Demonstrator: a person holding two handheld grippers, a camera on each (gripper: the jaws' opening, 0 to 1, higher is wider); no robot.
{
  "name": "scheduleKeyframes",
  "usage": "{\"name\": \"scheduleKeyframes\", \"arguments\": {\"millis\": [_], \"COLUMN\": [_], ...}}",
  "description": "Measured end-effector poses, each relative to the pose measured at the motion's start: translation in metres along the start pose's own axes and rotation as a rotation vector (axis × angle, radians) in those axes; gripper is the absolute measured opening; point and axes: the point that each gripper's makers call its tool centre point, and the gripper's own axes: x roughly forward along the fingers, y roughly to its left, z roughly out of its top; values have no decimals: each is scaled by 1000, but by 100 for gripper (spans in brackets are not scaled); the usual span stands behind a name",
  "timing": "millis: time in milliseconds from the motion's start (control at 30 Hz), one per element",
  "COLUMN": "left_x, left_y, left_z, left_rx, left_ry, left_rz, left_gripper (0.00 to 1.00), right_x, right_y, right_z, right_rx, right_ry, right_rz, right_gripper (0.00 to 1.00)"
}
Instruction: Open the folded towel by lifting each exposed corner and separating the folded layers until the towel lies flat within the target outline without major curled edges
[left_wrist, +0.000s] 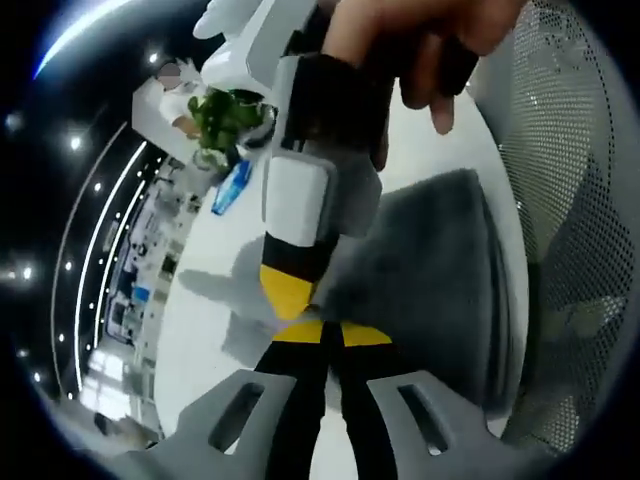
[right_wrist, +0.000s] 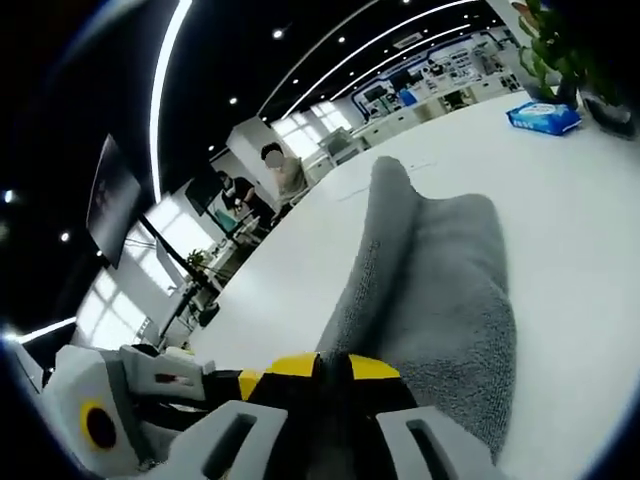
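Both claws are closed on the grey towel (right_wrist: 440, 290), the left claw (left_wrist: 322, 335) and right claw (right_wrist: 335, 368) pinching its near edge. The towel lies folded on the white bench (right_wrist: 580, 200).

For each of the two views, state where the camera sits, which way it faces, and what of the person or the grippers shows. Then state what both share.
Left gripper view: rides the left gripper, looking along its closed jaws over the grey towel on the white table; the right gripper and a hand cross in.
Right gripper view: rides the right gripper, facing along the towel across the table toward the room; the left gripper enters lower left.
Shared: towel, table, blue packet, plant.
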Motion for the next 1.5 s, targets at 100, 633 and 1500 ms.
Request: {"name": "scheduleKeyframes", "arguments": {"millis": [100,633,1500], "left_x": [-1,13,-24], "left_y": [7,-9,22], "left_z": [0,-62,-145], "left_rx": [-97,-631,-676], "left_ry": [-44,132,425], "left_rz": [9,-104,67], "left_gripper": [3,0,0], "right_x": [-3,-17,-40], "right_y": [-6,-33,-67], "right_z": [3,10,4], "right_rx": [7,-51,-60], "right_ry": [-10,0,40], "right_rz": [-15,-135,-258], "right_gripper": [0,0,0]}}
